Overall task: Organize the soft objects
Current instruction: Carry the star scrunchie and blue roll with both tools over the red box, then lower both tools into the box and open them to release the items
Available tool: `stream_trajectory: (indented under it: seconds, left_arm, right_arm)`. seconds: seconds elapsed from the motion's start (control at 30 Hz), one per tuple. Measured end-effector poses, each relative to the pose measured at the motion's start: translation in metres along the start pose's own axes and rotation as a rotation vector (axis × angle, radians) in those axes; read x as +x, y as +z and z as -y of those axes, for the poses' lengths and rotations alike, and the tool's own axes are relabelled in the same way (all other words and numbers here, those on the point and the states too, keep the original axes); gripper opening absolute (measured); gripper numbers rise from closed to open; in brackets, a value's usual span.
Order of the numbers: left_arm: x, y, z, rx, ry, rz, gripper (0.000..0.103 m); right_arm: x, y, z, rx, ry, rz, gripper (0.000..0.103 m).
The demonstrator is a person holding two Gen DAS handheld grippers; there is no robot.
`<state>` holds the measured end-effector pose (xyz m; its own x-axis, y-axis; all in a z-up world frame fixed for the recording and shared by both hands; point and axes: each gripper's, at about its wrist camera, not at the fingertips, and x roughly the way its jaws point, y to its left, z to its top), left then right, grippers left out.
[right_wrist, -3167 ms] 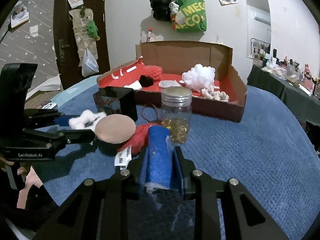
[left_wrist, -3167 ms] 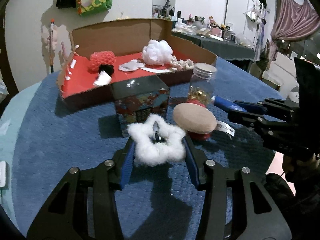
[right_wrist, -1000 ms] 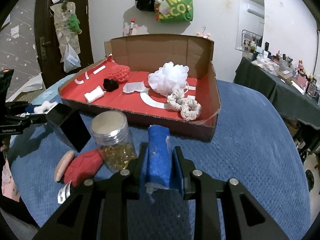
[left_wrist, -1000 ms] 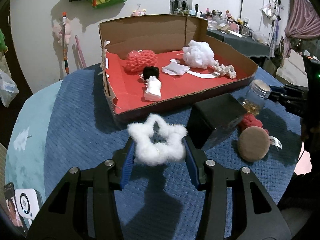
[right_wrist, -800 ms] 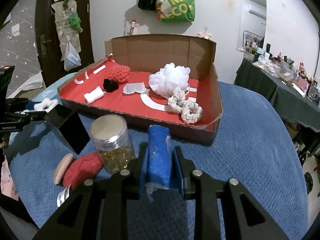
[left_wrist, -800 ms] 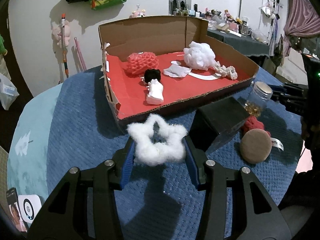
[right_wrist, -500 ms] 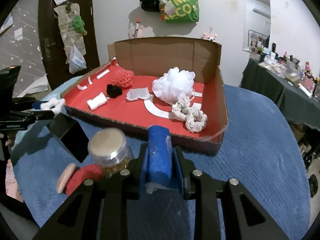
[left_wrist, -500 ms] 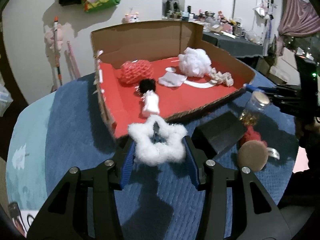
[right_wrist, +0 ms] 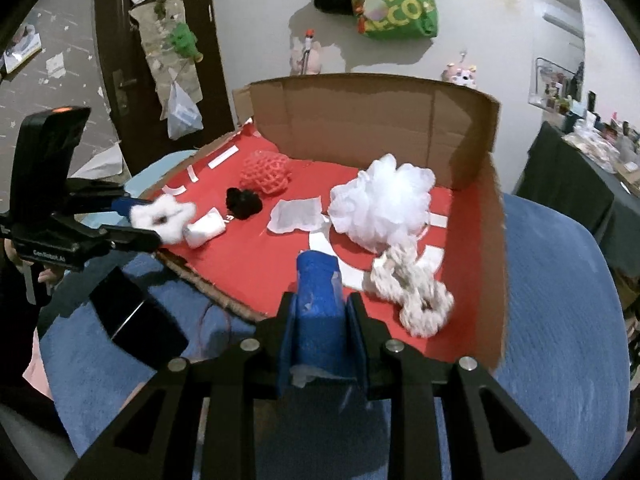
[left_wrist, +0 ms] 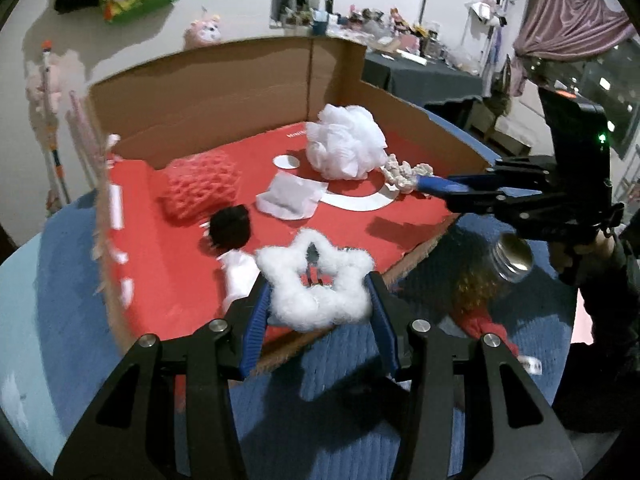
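Observation:
My left gripper (left_wrist: pixel 316 300) is shut on a fluffy white star (left_wrist: pixel 314 284), held over the near edge of the red-lined cardboard box (left_wrist: pixel 240 92). My right gripper (right_wrist: pixel 320 316) is shut on a blue soft roll (right_wrist: pixel 318 300), held over the box's front edge. The left gripper (right_wrist: pixel 158 224) with the white star (right_wrist: pixel 162 214) shows at the left of the right wrist view. The right gripper (left_wrist: pixel 434 188) reaches over the box's right wall in the left wrist view. In the box lie a white pouf (right_wrist: pixel 382 204), a red mesh sponge (right_wrist: pixel 264 176), a black puff (right_wrist: pixel 242 202), a white roll (right_wrist: pixel 204 230) and a cream scrunchie (right_wrist: pixel 412 292).
Outside the box on the blue cloth (right_wrist: pixel 560 300) stand a black box (right_wrist: pixel 136 320) and a glass jar with a metal lid (left_wrist: pixel 500 264), with a red soft thing (left_wrist: pixel 484 326) beside it. A white paper scrap (left_wrist: pixel 288 200) lies in the box. A hand (left_wrist: pixel 592 248) holds the right gripper.
Both grippers have moved forward toward the box with their loads. The star now hangs over the box's near edge and the blue roll over its front edge.

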<state>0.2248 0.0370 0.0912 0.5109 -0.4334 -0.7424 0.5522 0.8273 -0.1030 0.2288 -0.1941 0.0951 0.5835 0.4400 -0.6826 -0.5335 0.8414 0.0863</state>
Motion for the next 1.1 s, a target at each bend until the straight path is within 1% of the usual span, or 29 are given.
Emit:
stream_trajectory:
  seconds: [0.2,0.33,0.47,0.57,0.73,1.1]
  left_arm:
    - [0.036,0.016,-0.004,0.014,-0.022,-0.078,0.044]
    - [0.053,0.021,-0.007,0.025,-0.014,-0.128,0.044]
    - [0.064,0.023,-0.009,0.035,0.004,-0.167,0.044]
    - [0.071,0.021,-0.012,0.035,0.007,-0.189,0.045]
    - [0.081,0.02,-0.014,0.027,0.004,-0.208,0.045]
    - [0.083,0.022,-0.014,0.037,0.011,-0.192,0.047]
  right_arm:
    - [0.036,0.016,0.008,-0.014,0.021,-0.085,0.027]
    - [0.053,0.02,0.01,-0.033,0.034,-0.125,0.027]
    - [0.065,0.021,0.008,-0.069,-0.003,-0.154,0.027]
    - [0.072,0.021,0.01,-0.072,-0.012,-0.166,0.027]
    - [0.075,0.022,0.011,-0.082,-0.021,-0.172,0.027]
    - [0.076,0.023,0.012,-0.088,-0.029,-0.174,0.029]
